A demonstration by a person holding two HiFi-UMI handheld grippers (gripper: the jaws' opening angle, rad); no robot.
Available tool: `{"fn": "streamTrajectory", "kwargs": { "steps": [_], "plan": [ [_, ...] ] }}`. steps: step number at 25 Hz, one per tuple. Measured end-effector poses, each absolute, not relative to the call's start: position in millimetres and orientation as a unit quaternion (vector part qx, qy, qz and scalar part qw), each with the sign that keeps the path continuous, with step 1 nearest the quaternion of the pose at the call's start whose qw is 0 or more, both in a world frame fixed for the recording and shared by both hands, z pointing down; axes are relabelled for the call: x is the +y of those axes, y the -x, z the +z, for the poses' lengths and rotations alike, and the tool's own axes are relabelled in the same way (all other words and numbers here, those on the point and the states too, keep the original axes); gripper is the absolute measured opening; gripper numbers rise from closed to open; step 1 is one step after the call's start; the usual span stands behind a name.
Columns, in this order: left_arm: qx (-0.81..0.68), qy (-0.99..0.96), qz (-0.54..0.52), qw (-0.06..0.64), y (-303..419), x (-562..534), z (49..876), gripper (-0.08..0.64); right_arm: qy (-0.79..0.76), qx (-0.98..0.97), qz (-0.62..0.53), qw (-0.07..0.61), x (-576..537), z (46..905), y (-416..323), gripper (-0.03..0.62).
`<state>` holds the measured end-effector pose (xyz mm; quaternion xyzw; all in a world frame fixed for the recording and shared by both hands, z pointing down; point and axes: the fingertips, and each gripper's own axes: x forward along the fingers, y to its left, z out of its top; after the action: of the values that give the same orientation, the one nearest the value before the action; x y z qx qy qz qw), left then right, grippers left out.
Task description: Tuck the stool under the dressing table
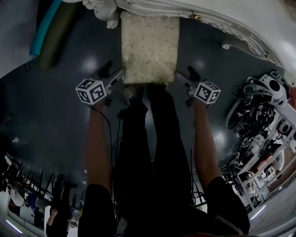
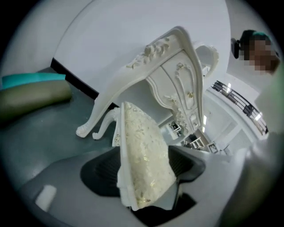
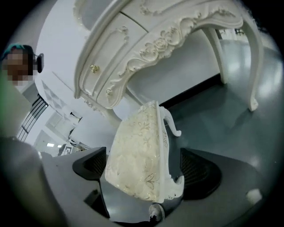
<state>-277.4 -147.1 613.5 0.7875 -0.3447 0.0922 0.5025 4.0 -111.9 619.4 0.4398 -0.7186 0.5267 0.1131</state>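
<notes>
1. The stool (image 1: pixel 150 46) stands on the dark floor (image 1: pixel 69 120) straight ahead of you, its long side running away from you. Its far end reaches the front edge of the table (image 1: pixel 222 14). Most of the seat still sticks out on your near side.
2. Your left gripper (image 1: pixel 113 73) is at the stool's near left corner. In the left gripper view the seat's edge fills the gap between the pads (image 2: pixel 100 173) and meets both, so this gripper is clamped on the stool.
3. Your right gripper (image 1: pixel 187 75) is at the near right corner. In the right gripper view the seat sits between widely spread jaws. The cushion comes up to one pad, but a sliver of floor shows between the white frame and the other. This gripper is open around the stool, not gripping it.
4. A gold knob (image 1: pixel 195 16) sits on the table's carved front, just right of the stool's far end. A curved table leg (image 1: pixel 108 18) stands just left of that end.
5. Your legs (image 1: pixel 157 139) are just near of the stool, between your arms.
6. A teal and olive roll (image 1: pixel 51 32) lies at the far left, well apart from the stool. A heap of gear (image 1: pixel 259 111) lies at the right.
</notes>
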Motion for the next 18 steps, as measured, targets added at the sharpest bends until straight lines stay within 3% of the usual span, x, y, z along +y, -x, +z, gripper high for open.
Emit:
{"fn": "streamTrajectory", "kwargs": {
  "steps": [3, 6, 11, 18],
  "plan": [
    [-0.395, -0.795, 0.09, 0.452, 293.6, -135.3, 579.6, 0.166, -0.464, -0.73, 0.487, 0.12, -93.0, 580.9, 1.6, 0.461],
    [-0.454, -0.786, 0.073, 0.414, 313.0, -120.5, 554.7, 0.024, -0.5, -0.739, 0.435, 0.123, -75.2, 553.6, 5.2, 0.277],
    [-0.502, -0.777, 0.058, 0.375, 322.9, -85.5, 537.2, 0.008, -0.569, -0.726, 0.369, 0.115, -50.1, 529.3, -5.1, 0.0],
    [-0.556, -0.772, 0.065, 0.303, 319.8, -41.0, 507.3, 0.006, -0.582, -0.747, 0.305, 0.102, -25.5, 506.3, -3.6, -0.003]
  ]
}}
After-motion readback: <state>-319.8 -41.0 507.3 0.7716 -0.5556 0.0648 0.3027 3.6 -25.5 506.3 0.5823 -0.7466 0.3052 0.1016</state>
